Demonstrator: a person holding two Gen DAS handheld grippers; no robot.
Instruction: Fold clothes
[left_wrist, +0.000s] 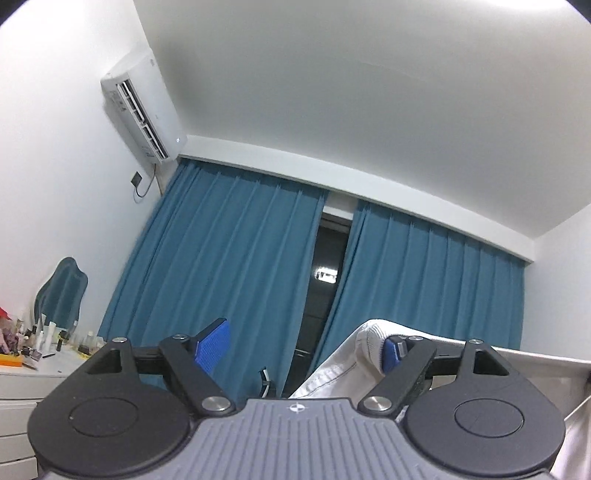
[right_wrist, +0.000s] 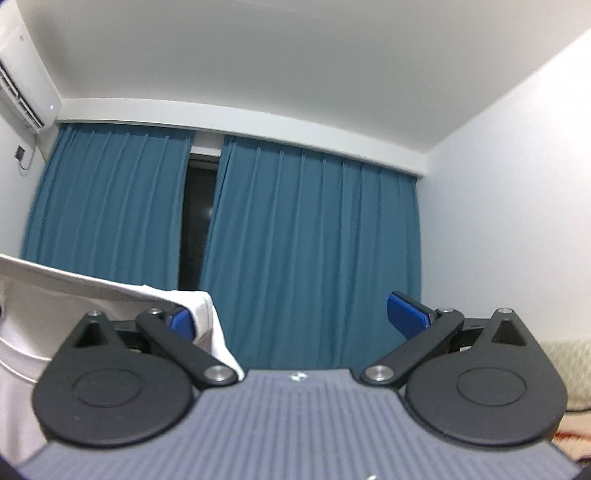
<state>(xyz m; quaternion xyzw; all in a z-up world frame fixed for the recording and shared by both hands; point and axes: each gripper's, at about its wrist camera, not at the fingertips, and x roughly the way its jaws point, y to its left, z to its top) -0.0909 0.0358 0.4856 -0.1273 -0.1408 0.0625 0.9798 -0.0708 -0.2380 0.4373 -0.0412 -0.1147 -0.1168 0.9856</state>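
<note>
- Left wrist view: the left gripper (left_wrist: 301, 347) points up toward the ceiling and the blue curtains (left_wrist: 221, 266), its two blue-padded fingers spread wide apart.
- A white garment (left_wrist: 343, 373) is draped over the pad (left_wrist: 391, 354) at 3 o'clock of the gap; its ribbed edge wraps that fingertip while the other pad at 9 o'clock is bare, so nothing is clamped between them.
- From that finger the cloth runs in a taut band out toward 3 o'clock and also hangs down toward 5 o'clock.
- At 10 o'clock a white air conditioner (left_wrist: 142, 110) sits high on the wall; at 8 o'clock a dresser top (left_wrist: 44, 365) carries small bottles and a mirror.
- Right wrist view: the right gripper (right_wrist: 295, 317) also tilts up at the curtains (right_wrist: 314, 240), fingers wide apart.
- The same white garment (right_wrist: 74, 295) hangs over the finger at 9 o'clock, covering most of its blue pad, and stretches away toward 9 o'clock; the pad (right_wrist: 408, 314) at 3 o'clock is free of cloth.
- A pale textured cover (right_wrist: 569, 362) shows at 4 o'clock.
</note>
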